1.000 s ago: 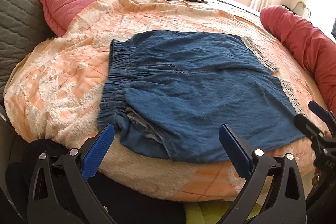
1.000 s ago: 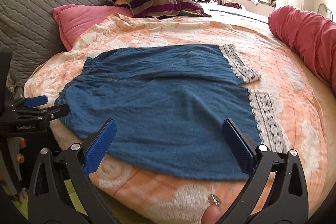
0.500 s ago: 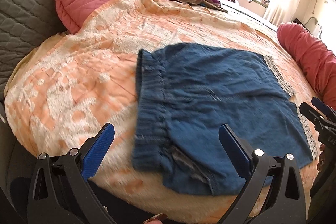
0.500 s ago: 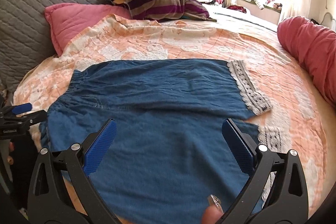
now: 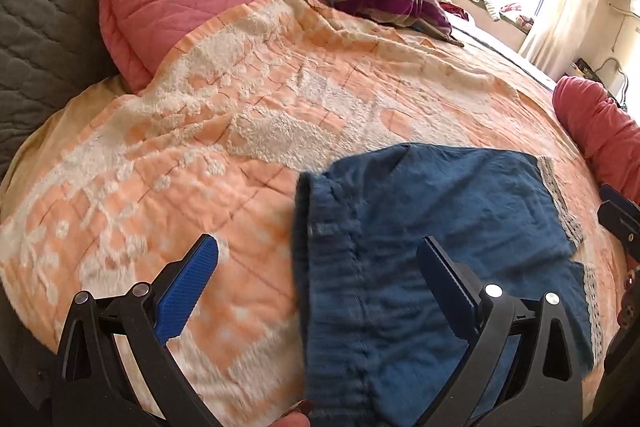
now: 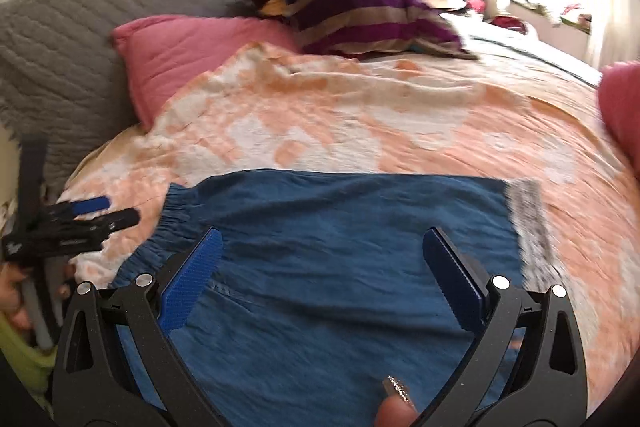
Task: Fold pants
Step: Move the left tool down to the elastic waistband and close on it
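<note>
The blue denim pants with the elastic waistband and white lace hems [image 5: 440, 251] lie spread flat on the orange-and-white fleecy bedspread [image 5: 248, 131] of the bed. The left gripper [image 5: 316, 275] hovers over the gathered waistband end, jaws wide apart and holding nothing. The right gripper [image 6: 320, 267] hangs above the middle of the cloth, jaws likewise spread and empty. A pink quilted pillow [image 6: 188, 51] leans against the grey headboard [image 6: 80, 27].
</note>
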Demonstrator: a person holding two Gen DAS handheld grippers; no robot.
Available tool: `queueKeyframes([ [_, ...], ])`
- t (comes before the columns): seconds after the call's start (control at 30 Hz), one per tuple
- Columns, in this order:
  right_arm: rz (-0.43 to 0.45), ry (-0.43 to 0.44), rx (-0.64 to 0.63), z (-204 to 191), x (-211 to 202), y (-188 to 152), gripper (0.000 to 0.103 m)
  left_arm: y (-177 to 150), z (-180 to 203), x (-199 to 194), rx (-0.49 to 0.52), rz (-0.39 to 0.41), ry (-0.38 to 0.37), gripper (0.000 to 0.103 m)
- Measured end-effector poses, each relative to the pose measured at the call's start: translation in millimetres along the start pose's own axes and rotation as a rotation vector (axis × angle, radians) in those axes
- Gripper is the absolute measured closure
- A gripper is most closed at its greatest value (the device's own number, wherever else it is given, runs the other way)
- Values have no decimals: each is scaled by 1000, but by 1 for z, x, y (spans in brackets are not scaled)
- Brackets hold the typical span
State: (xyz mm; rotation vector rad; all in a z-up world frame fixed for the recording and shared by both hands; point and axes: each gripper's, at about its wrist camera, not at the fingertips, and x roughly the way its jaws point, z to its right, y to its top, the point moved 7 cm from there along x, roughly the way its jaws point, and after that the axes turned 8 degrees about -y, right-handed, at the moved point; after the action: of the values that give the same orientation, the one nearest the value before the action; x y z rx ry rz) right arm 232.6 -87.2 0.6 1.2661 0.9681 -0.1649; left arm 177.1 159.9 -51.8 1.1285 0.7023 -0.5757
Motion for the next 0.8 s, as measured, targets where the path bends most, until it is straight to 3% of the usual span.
queueKeyframes([
  [0.1, -33, 9, -60, -10, 24, 5, 8, 7, -6, 17, -9, -49, -30, 4],
  [0.37, -147, 12, -178, -22, 96, 14, 8, 19, -14, 54, 21, -119, -8, 4],
  [0.53, -172, 10, -255, -29, 125, 21, 8, 21, -20, 73, 30, -156, -4, 4],
  [0.8, -192, -13, -381, -39, 159, 27, 8, 29, -28, 88, 22, -145, -10, 5],
])
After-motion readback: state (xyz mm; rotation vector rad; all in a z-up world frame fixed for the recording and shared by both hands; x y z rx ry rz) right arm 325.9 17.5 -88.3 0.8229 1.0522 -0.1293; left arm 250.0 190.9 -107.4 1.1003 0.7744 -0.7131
